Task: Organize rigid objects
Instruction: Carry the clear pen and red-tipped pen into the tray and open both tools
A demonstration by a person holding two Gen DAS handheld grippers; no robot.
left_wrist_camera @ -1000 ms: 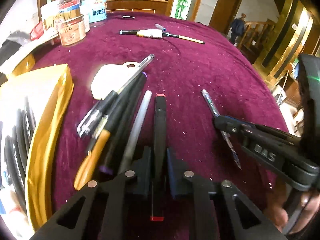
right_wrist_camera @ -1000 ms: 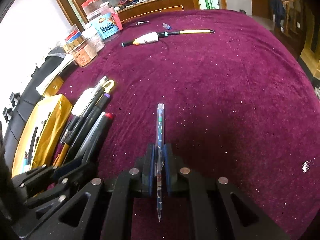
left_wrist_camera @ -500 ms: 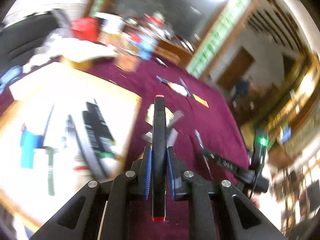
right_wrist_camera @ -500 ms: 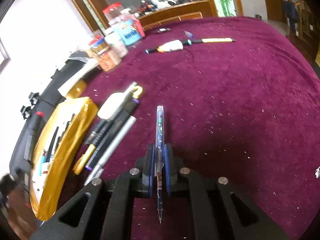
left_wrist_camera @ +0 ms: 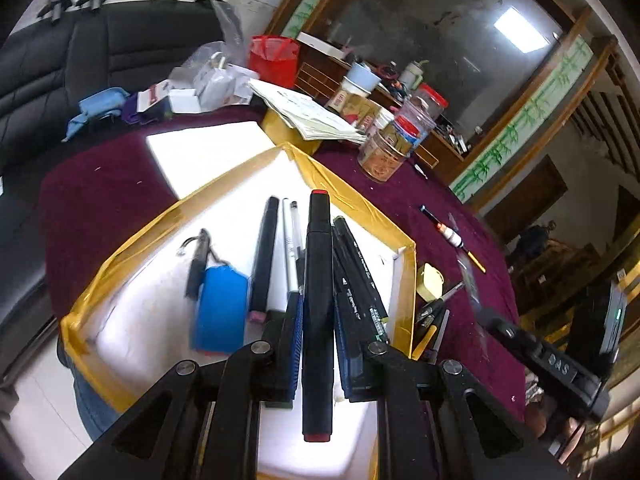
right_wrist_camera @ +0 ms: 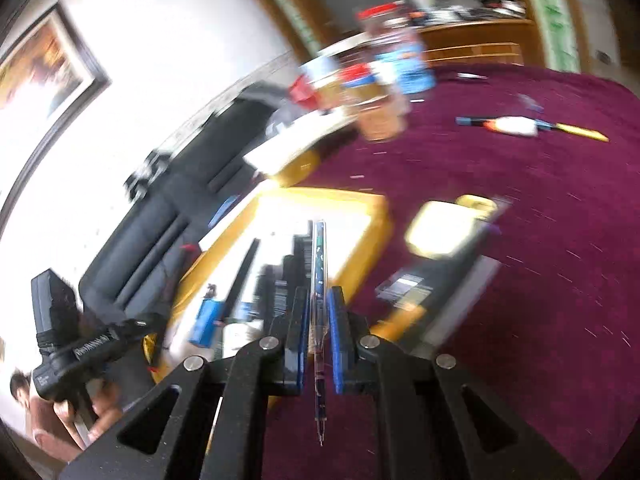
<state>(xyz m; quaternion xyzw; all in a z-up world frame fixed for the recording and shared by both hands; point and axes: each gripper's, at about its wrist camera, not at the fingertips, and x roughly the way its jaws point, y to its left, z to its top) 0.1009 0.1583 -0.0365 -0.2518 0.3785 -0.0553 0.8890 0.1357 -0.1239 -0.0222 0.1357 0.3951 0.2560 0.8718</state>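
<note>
- While the left gripper [left_wrist_camera: 318, 344] hangs over the gold-edged box [left_wrist_camera: 356, 204], its fingers [left_wrist_camera: 294, 336] are closed on a thick black marker [left_wrist_camera: 318, 304] with red ends, which lies lengthwise between the blue pads and points into the box.
- Inside the box, on its white floor, lie several pens: a black pen [left_wrist_camera: 264, 252], a white pen [left_wrist_camera: 290, 248], two dark pens [left_wrist_camera: 358, 280] against the right wall, a small dark clip-like piece [left_wrist_camera: 198, 260] and a blue block [left_wrist_camera: 222, 308].
- Right of the box, on the purple-covered worktop [left_wrist_camera: 404, 200], sit a pale yellow tape measure [left_wrist_camera: 428, 282] and a few loose pens [left_wrist_camera: 434, 316]; farther off lies a long float-like stick [left_wrist_camera: 452, 236].
- Jars [left_wrist_camera: 388, 148] and a stack of papers [left_wrist_camera: 308, 112] stand beyond the box.
- The right gripper [right_wrist_camera: 318, 344] has its fingers [right_wrist_camera: 336, 336] shut on a thin clear pen [right_wrist_camera: 319, 280], held lengthwise with its tip toward the camera, above the worktop edge near the box [right_wrist_camera: 376, 232].
- The right wrist view is blurred, so details in the box there are hard to tell.
- A hand [right_wrist_camera: 92, 412] holding the left gripper's handle shows at the lower left of that view.
</note>
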